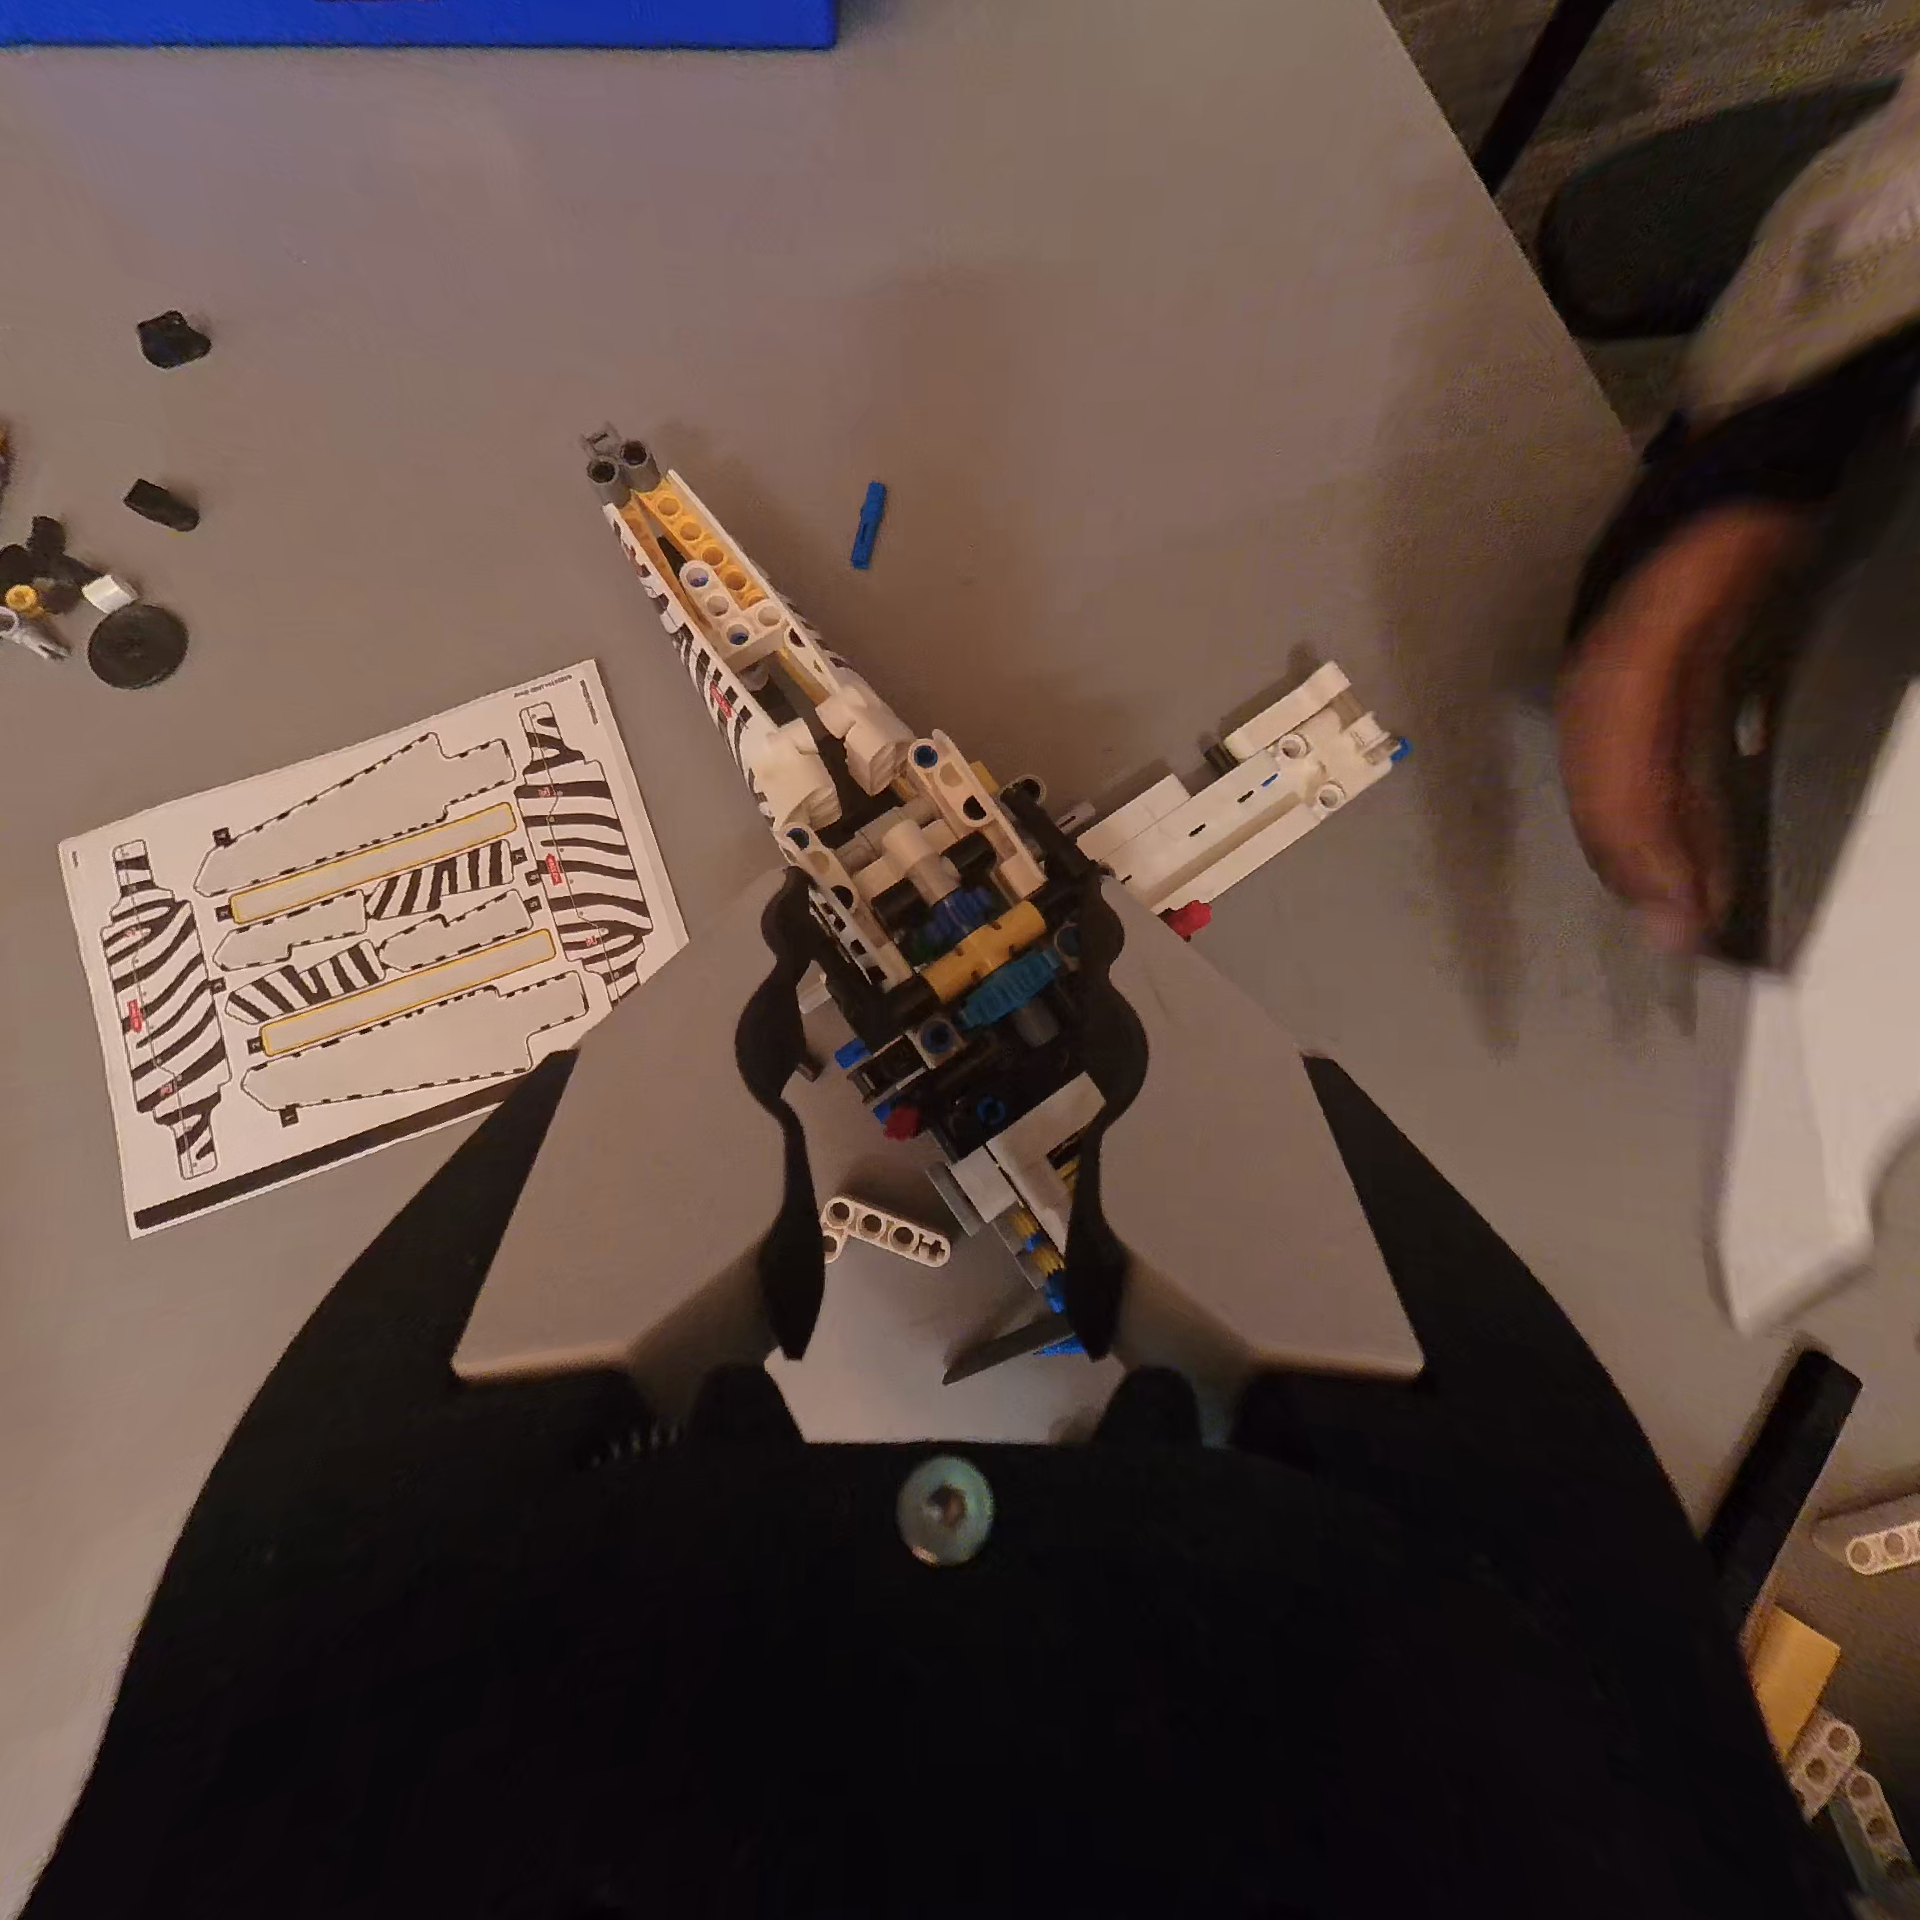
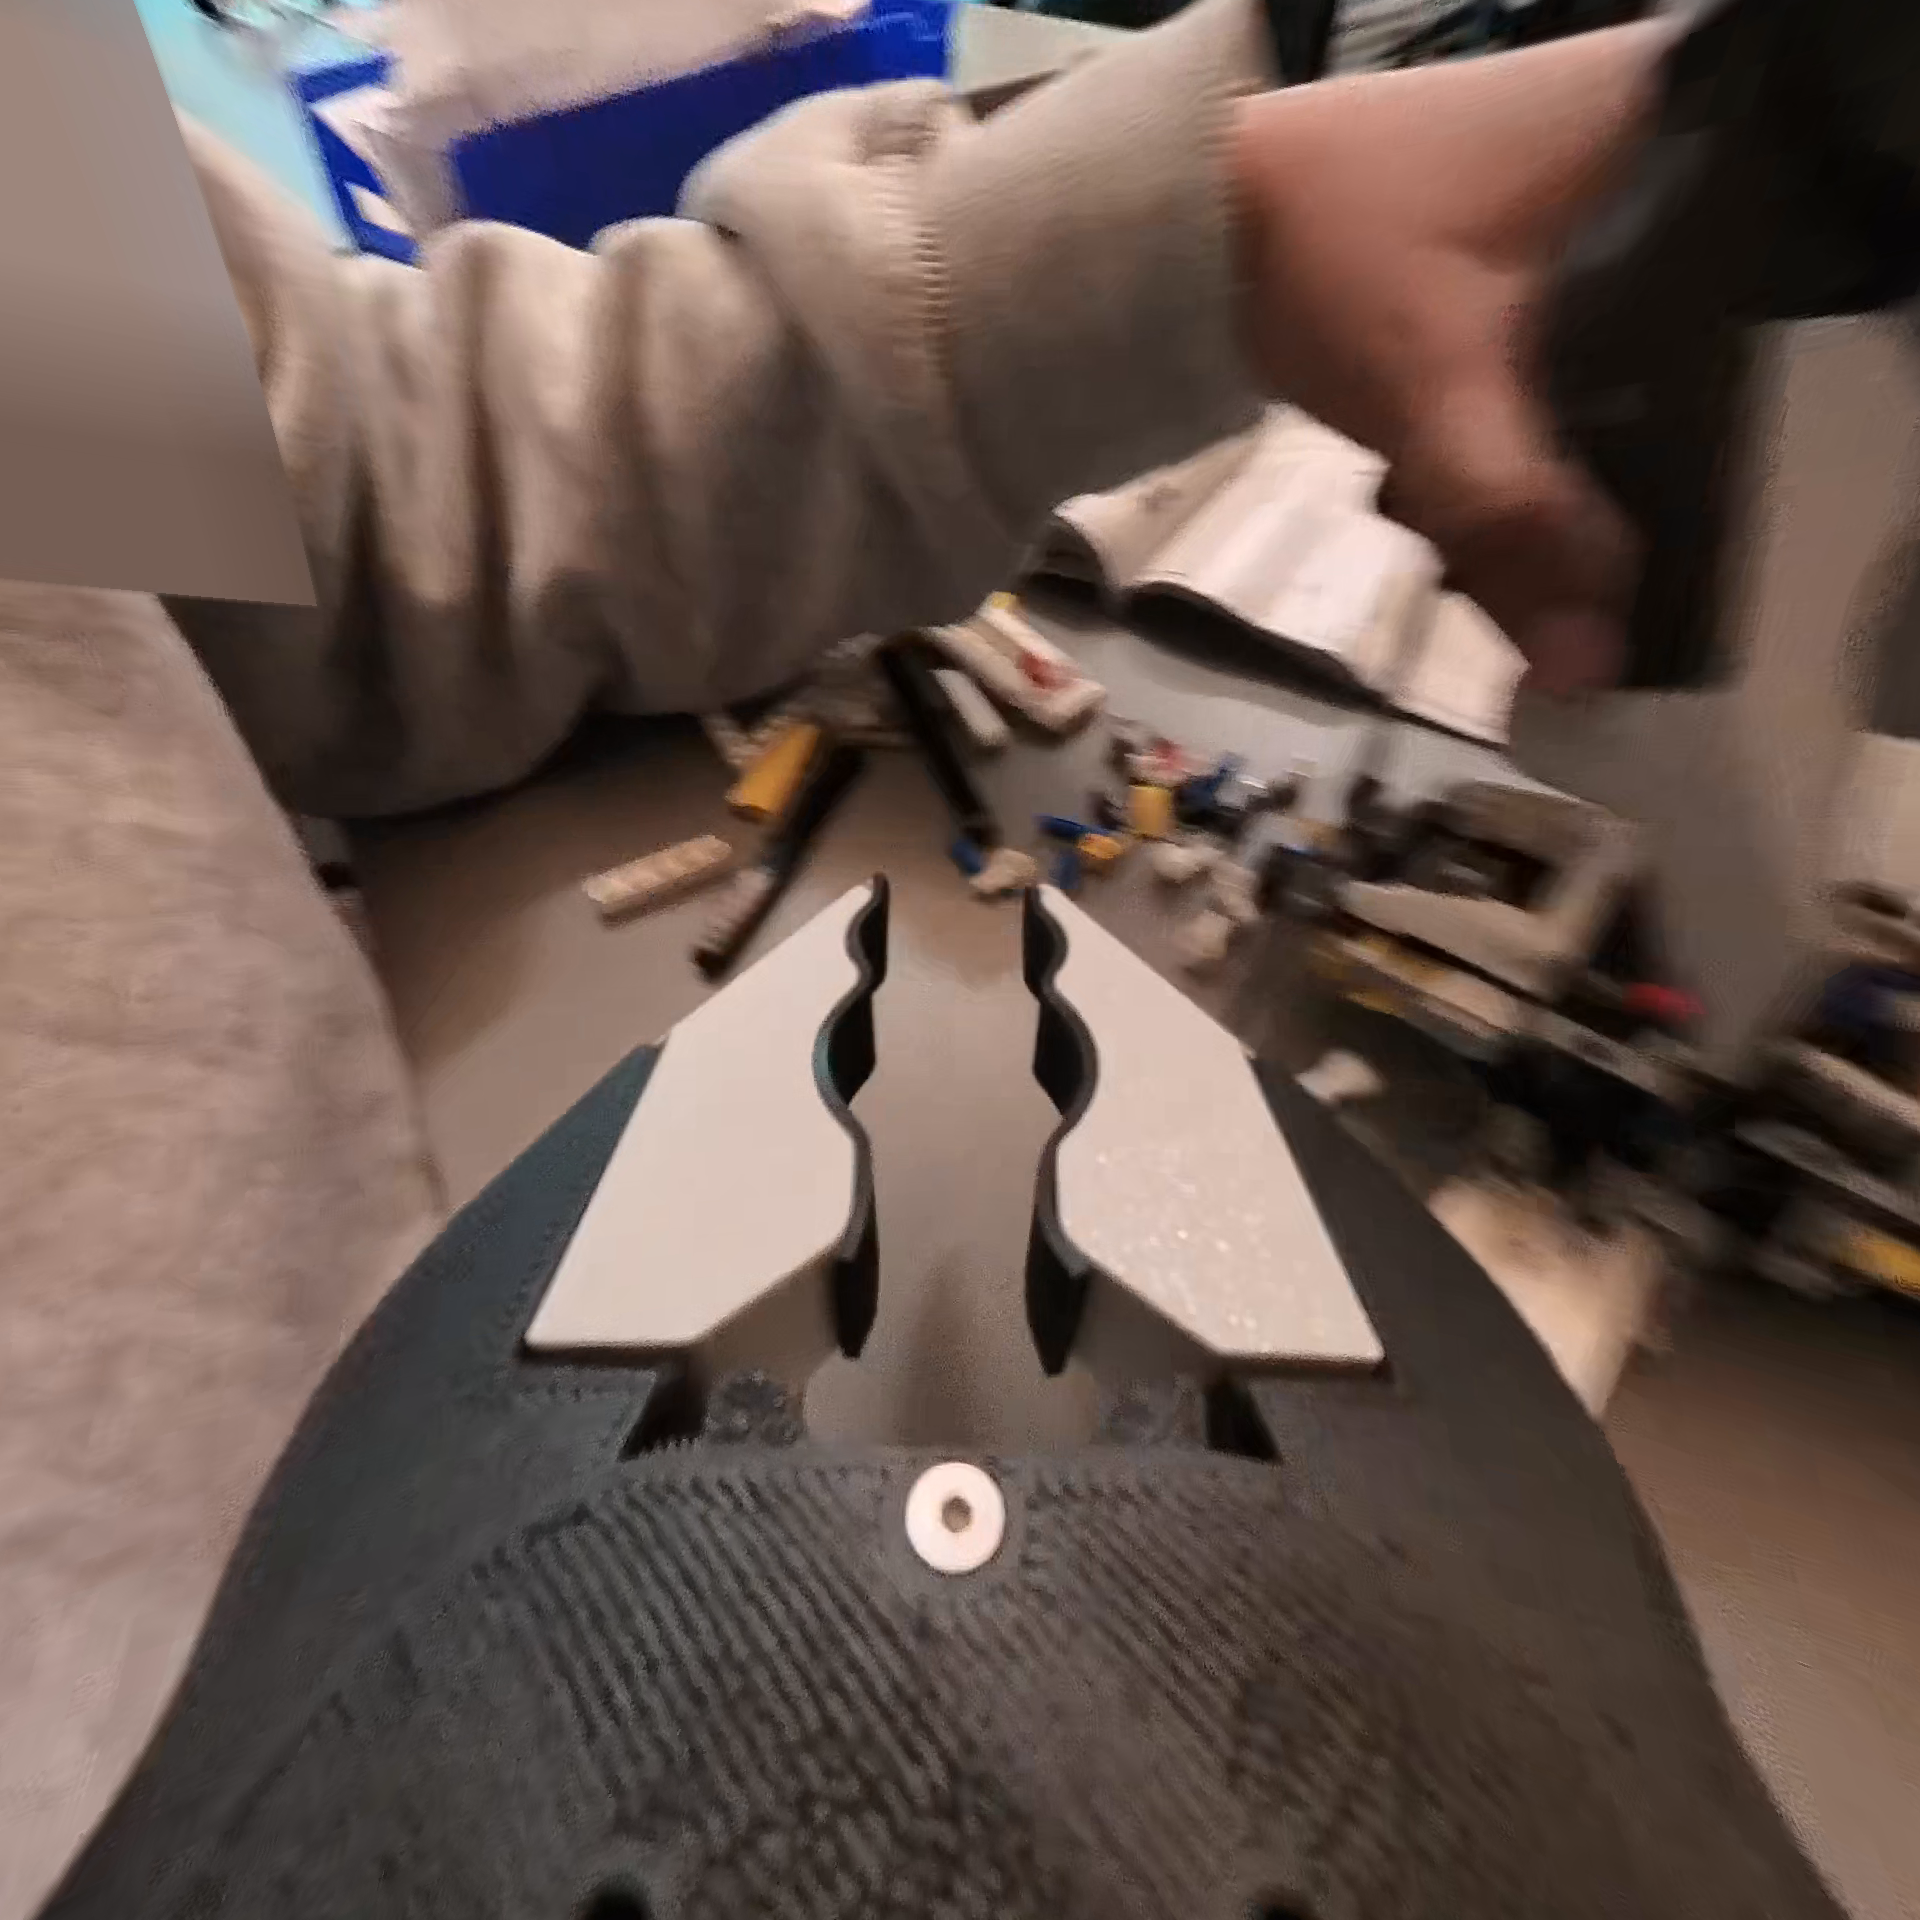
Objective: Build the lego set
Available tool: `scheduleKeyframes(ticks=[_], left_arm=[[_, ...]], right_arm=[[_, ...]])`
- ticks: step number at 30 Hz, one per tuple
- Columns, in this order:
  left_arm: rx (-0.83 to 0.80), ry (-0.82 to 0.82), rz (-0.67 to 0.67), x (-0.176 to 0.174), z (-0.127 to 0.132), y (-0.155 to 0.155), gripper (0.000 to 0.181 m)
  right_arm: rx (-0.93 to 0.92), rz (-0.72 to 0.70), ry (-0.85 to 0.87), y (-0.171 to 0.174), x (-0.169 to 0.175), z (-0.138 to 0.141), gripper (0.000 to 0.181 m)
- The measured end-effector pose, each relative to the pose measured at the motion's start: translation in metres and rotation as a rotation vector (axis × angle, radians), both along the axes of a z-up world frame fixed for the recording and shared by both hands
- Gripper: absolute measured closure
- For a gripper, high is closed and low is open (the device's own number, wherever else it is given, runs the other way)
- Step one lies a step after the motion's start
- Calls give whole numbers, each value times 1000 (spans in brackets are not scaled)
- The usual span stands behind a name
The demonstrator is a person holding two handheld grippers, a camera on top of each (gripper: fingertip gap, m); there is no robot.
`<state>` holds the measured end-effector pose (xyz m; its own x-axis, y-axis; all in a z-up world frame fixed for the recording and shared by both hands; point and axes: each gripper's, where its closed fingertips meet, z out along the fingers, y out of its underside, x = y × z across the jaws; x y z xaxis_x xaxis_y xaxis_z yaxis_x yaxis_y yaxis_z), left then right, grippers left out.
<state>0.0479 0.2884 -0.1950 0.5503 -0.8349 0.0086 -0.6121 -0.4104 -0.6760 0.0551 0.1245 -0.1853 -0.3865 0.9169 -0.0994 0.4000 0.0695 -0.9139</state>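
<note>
A: Several loose parts [image 1: 62, 592] far left on table [image 1: 1039, 260], kept apart from the build, presumably a stock to pick from. Black wheel [image 1: 137, 646] among them, lying flat.

B: Next item rightward?

A: Sticker sheet [image 1: 353, 935], flat, partly peeled; striped pieces seemingly gone onto the model. Then model [image 1: 935, 883], centre, resting on table, long striped boom angled up-left, white arm out to the right. Left gripper [image 1: 940, 997] clamped on model at its dark core, jaws narrow around it; likely pinned to keep it steady for the next part.

B: Small bits nearby?

A: White beam [image 1: 883, 1231] just beside the lower end of model, between the fingers. Blue pin [image 1: 869, 525] near the boom, apart from it, within easy reach.

B: Right side?

A: Right gripper [image 2: 956, 925] empty, jaws narrowly parted, hovering above table, aimed at a blurred scatter of pieces [image 2: 1091, 831]. Probably hunting a part. Open booklet [image 2: 1268, 561] beyond, for reference.
</note>
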Motion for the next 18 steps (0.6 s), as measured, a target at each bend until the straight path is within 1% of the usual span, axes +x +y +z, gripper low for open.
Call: scheduleKeyframes(ticks=[2, 3, 6, 8, 9, 11, 13, 16, 18], left_arm=[[-3, -4, 2, 0, 0, 0, 131], [-5, -6, 3, 0, 0, 0, 131], [-4, -17, 3, 0, 0, 0, 131], [-3, -27, 1, 0, -1, 0, 130], [-5, -33, 1, 0, -1, 0, 130], [-10, -45, 1, 0, -1, 0, 130], [-15, -60, -1, 0, -1, 0, 130], [-30, -85, -2, 0, -3, 0, 129], [-31, -97, -2, 0, -3, 0, 129]], right_arm=[[-68, 60, -55, -32, -14, -7, 154], [-65, 71, -96, -43, -22, -14, 154], [30, 60, -205, -58, -41, -40, 152], [115, 46, -270, -59, -46, -55, 151], [153, 27, -278, -57, -48, -58, 154], [212, 10, -284, -53, -47, -59, 168], [209, 18, -293, -54, -44, -59, 175], [179, 23, -321, -52, -37, -59, 175], [120, 12, -331, -46, -32, -57, 175]])
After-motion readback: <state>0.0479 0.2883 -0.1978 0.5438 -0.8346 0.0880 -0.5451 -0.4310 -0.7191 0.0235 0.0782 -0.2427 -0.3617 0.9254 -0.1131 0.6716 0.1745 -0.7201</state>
